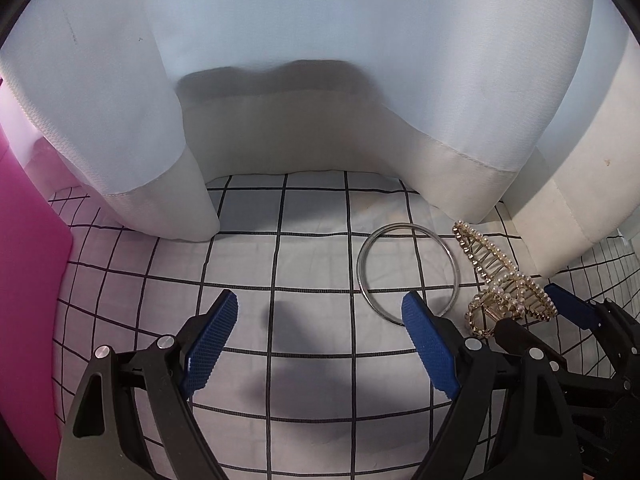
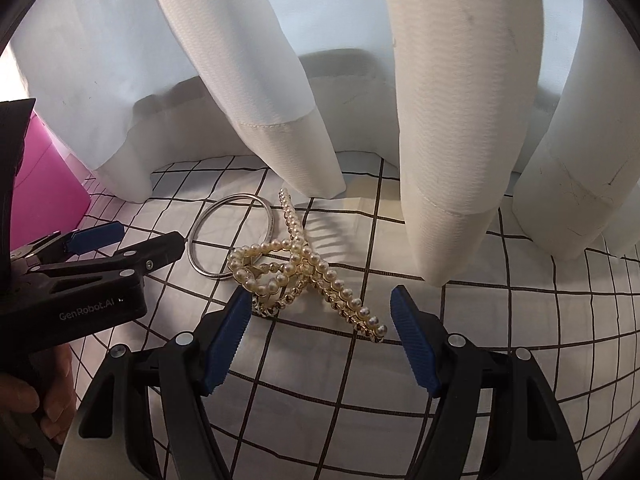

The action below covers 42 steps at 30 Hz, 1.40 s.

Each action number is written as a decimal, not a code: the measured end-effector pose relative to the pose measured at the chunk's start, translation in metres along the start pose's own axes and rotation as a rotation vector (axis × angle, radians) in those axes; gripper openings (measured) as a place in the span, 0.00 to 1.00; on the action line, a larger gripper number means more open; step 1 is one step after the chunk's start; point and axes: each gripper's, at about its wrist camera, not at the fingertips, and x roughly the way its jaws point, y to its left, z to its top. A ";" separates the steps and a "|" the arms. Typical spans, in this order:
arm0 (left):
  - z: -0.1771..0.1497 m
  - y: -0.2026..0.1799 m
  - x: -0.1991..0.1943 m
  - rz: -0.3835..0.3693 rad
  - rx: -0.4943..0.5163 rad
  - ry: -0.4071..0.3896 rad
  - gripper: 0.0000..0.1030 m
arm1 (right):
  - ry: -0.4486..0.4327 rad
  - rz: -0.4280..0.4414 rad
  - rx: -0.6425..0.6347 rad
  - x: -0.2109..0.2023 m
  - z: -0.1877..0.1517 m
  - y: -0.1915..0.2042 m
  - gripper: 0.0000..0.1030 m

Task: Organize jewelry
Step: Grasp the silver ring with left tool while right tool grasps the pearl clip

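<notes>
A silver bangle [image 1: 408, 268] lies flat on the white grid-patterned cloth [image 1: 304, 256], and a gold hair claw set with pearls [image 1: 504, 276] lies just to its right, touching it. My left gripper [image 1: 320, 312] is open over bare cloth, its right finger beside the bangle's near rim. In the right wrist view the pearl hair claw [image 2: 300, 268] lies just ahead of my right gripper [image 2: 320, 306], which is open with the claw's near end between its fingertips, not pressed. The bangle [image 2: 232, 236] lies to its left, beside the left gripper [image 2: 120, 240].
White curtains [image 1: 320, 80] hang down onto the cloth along the back, their folds [image 2: 448, 160] standing close behind the jewelry. A pink box [image 1: 28, 264] stands at the left edge. A hand [image 2: 28, 400] holds the left gripper's handle.
</notes>
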 end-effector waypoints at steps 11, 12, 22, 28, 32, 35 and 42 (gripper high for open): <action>0.003 0.006 0.009 -0.015 -0.002 0.009 0.80 | -0.037 0.042 0.001 0.018 0.010 -0.006 0.67; 0.003 0.006 0.009 -0.016 0.001 0.007 0.80 | -0.043 0.036 0.000 0.017 0.010 -0.008 0.67; 0.000 -0.018 0.006 -0.089 0.022 -0.035 0.80 | -0.085 -0.019 0.091 0.012 0.013 -0.045 0.67; 0.008 -0.038 0.017 -0.077 0.047 -0.024 0.80 | -0.079 -0.013 0.116 0.010 0.014 -0.051 0.67; 0.013 -0.040 0.020 -0.062 0.025 -0.028 0.80 | -0.087 0.004 0.128 0.011 0.015 -0.053 0.67; 0.013 -0.037 0.023 -0.056 0.026 -0.041 0.80 | -0.088 -0.020 0.085 0.009 0.017 -0.055 0.67; 0.006 -0.039 0.028 -0.042 0.039 -0.073 0.86 | -0.094 -0.045 0.075 0.014 0.020 -0.058 0.67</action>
